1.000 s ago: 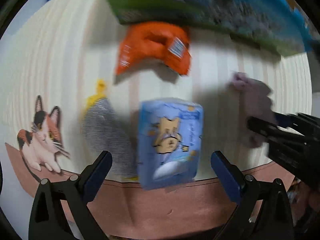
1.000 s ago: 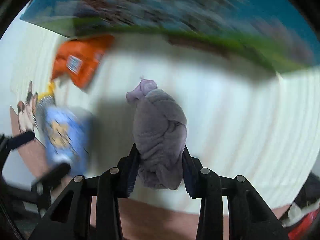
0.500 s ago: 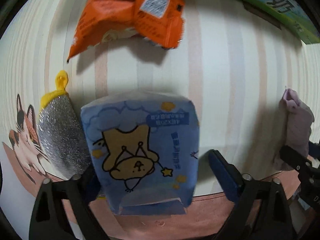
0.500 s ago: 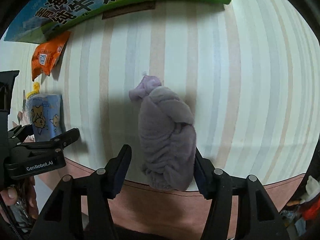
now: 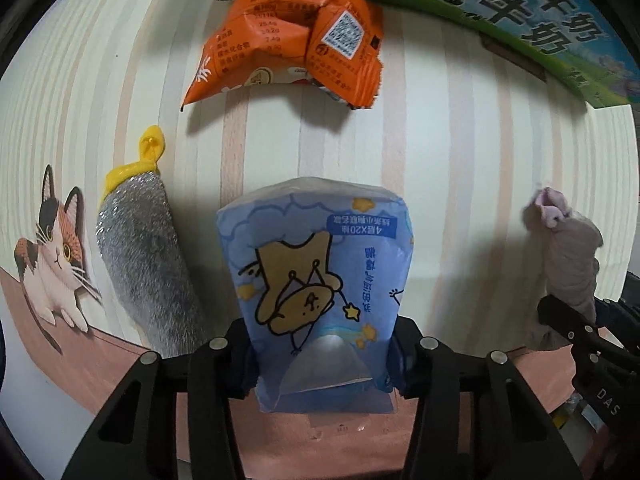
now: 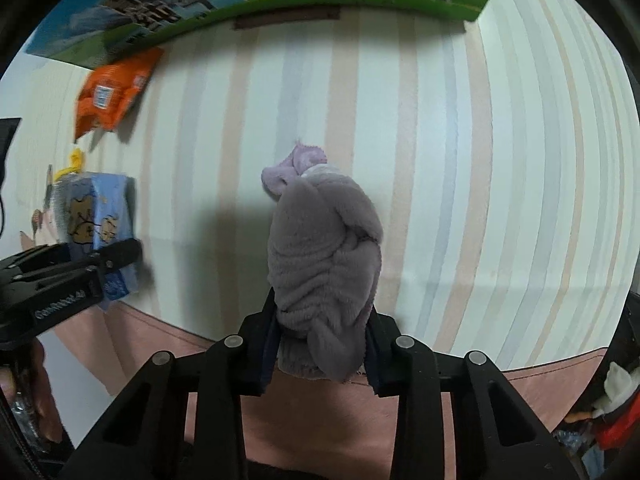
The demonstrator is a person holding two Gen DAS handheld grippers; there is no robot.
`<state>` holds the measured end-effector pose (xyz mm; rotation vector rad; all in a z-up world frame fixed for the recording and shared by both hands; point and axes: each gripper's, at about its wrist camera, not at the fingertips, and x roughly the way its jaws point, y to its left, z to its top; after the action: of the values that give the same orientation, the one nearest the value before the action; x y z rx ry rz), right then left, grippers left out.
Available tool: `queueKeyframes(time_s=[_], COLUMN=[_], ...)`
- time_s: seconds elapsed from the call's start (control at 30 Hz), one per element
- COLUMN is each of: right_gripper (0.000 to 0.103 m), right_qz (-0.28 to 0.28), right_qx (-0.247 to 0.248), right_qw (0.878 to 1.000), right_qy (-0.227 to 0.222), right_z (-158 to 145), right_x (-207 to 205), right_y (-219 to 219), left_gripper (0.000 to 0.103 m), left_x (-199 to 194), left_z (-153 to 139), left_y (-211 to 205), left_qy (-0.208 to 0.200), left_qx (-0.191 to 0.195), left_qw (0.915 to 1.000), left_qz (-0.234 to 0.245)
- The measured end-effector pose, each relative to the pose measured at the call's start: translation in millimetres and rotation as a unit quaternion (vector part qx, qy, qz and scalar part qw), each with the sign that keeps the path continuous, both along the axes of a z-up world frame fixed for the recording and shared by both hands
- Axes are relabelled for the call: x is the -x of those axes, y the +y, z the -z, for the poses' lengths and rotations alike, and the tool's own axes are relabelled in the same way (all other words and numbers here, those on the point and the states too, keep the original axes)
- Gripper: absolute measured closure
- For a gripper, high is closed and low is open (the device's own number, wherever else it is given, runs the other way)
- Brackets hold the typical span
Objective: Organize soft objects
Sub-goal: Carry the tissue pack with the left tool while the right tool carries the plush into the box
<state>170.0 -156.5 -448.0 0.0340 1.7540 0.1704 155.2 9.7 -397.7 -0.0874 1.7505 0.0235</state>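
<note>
Two tools pinch lengthwise: left tool point(image 5: 322, 356) the tissue pack point(image 5: 320, 276), right tool point(image 6: 322, 344) the purple cloth point(image 6: 324, 260).

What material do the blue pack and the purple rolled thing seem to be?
The blue cartoon tissue pack looks like thin glossy plastic film: it shows sheen and creases. The purple rolled cloth seems to be soft fleece or terry, matte, with fuzzy ribbed folds.
</note>
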Motion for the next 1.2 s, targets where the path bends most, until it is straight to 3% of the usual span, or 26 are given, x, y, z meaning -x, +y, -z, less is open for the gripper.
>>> queueKeyframes(time_s=[0.23, 0.43, 0.57, 0.67, 0.8, 0.93, 1.2], right_gripper=[0.067, 0.067, 0.067, 0.068, 0.068, 0.068, 0.068], right_qz=[-0.005, -0.001, 0.006, 0.011, 0.029, 0.045, 0.054], right_qx=[-0.045, -0.103, -0.132, -0.134, -0.125, -0.111, -0.072], right_qw=[0.999, 0.992, 0.984, 0.980, 0.980, 0.985, 0.994], right_qy=[-0.025, -0.075, -0.122, -0.147, -0.150, -0.122, -0.059], right_z=[-44, -124, -181, -203, -198, -167, -81], right_x=[2, -22, -59, -93, -155, -204, -238], right_y=[8, 12, 9, 11, 17, 19, 22], left_gripper=[0.058, 0.058, 0.058, 0.058, 0.058, 0.058, 0.058], left_x=[12, -2, -47, -93, -159, -211, -242], left_z=[-60, -162, -211, -226, -212, -175, -84], left_y=[-6, -5, -3, 2, 15, 16, 13], left_qy=[-0.044, -0.120, -0.153, -0.166, -0.143, -0.078, 0.029], left_qx=[0.039, 0.092, 0.123, 0.128, 0.134, 0.149, 0.152], left_qw=[0.9983, 0.9884, 0.9803, 0.9774, 0.9804, 0.9858, 0.9879], left_qz=[0.006, 0.016, 0.026, 0.029, 0.017, 0.004, -0.007])
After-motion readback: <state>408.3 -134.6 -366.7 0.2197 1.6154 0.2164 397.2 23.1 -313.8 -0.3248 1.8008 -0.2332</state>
